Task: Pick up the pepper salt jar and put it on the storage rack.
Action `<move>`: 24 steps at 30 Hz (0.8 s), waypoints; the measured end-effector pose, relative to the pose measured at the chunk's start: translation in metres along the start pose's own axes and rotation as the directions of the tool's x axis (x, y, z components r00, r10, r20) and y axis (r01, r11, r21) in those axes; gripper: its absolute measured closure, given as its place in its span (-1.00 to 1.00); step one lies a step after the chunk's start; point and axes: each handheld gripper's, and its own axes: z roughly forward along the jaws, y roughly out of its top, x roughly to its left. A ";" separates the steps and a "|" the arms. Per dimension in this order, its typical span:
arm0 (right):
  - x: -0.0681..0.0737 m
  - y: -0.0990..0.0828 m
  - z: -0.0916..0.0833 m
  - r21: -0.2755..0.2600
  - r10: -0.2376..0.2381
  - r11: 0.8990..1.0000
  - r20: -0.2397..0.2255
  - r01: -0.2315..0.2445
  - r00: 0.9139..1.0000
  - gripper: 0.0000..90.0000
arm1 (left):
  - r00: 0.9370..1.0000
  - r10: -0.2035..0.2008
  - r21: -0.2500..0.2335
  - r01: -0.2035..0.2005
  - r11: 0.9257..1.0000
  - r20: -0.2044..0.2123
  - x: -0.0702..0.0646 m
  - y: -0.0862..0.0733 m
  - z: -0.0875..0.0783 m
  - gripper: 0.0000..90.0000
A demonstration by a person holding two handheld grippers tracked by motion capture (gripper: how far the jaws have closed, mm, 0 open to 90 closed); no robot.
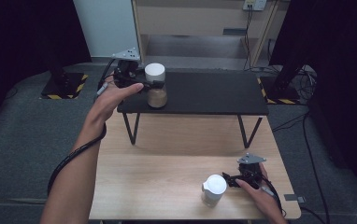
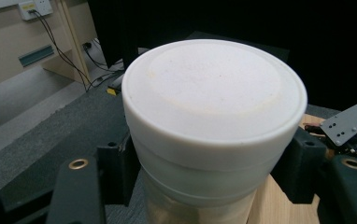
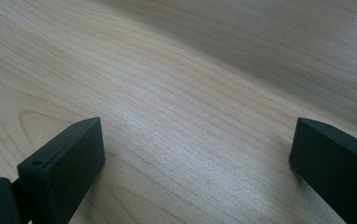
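High view: your left gripper (image 1: 155, 85) is clamped on the jar (image 1: 156, 85) with the white lid, holding it just under the lid at the near-left corner of the black shelf (image 1: 204, 93). From here you can't tell whether its base is down on the shelf or just above it. The left gripper view has the jaws pressed on either side of the jar (image 2: 214, 135), gripping just below the lid. Keep the jar upright and the squeeze steady; the contents make it bottom-heavy, so I'd judge a slow, level carry safest. The shelf's front and left edges lie just beside the jar, so any move toward you soon takes it past the edge and over the wooden counter (image 1: 167, 158).

Your right gripper (image 1: 230, 180) rests on the counter with jaws wide apart and nothing between them, just beside the white jug (image 1: 213, 190). The counter's middle lies open; its near edge runs close to the jug.
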 end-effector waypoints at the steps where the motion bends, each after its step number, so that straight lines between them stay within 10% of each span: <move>1: 0.000 0.000 0.000 0.000 0.001 1.000 0.000 -0.001 1.000 -0.91 | 1.000 0.006 -0.007 -0.006 1.000 -0.005 -0.001 -0.001 0.000 -0.27; 10: 0.000 0.000 0.000 0.000 0.001 1.000 0.000 -0.001 1.000 -0.91 | 0.998 0.036 -0.030 -0.037 0.999 -0.058 -0.015 -0.002 -0.013 -0.85; 24: 0.000 0.000 0.000 0.000 0.001 1.000 0.000 -0.001 1.000 -0.91 | 0.989 0.044 0.014 -0.043 0.999 -0.138 -0.043 -0.016 -0.043 -0.95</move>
